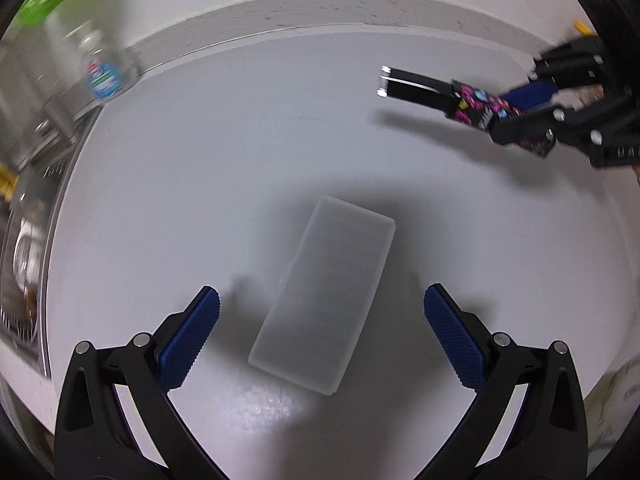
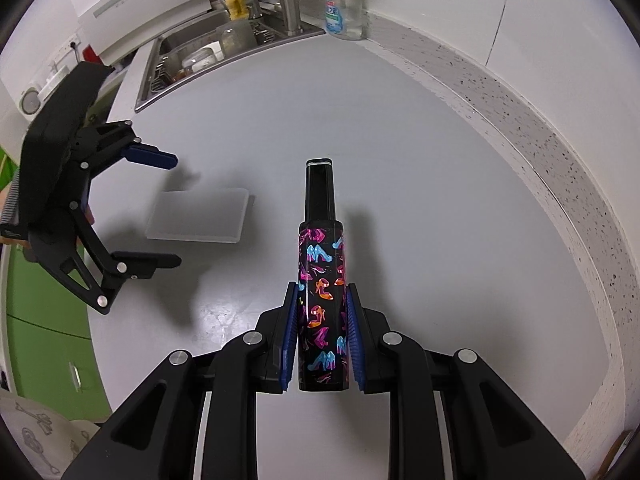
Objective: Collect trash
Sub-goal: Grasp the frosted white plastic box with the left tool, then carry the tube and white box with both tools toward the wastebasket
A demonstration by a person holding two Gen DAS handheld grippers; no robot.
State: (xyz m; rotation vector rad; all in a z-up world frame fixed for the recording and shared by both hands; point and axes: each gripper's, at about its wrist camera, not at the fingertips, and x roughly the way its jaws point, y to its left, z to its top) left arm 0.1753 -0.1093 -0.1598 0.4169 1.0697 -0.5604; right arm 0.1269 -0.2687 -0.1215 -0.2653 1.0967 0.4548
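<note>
My right gripper (image 2: 322, 336) has its blue-padded fingers (image 2: 290, 336) pinching a slim black bottle printed with pink, blue and orange shoes (image 2: 322, 300), lifted clear of the pale grey desk (image 2: 400, 160) with its plain black cap end pointing away from me. My left gripper (image 1: 320, 334) hangs with its fingers (image 1: 188, 340) spread wide and holding nothing, one on either side of a frosted, translucent flat rectangular plastic box (image 1: 324, 292) that lies on the desk. At the desk's far edge I see a steel sink (image 2: 192, 52) and, near it, a clear plastic bottle with a blue label (image 2: 340, 12).
</note>
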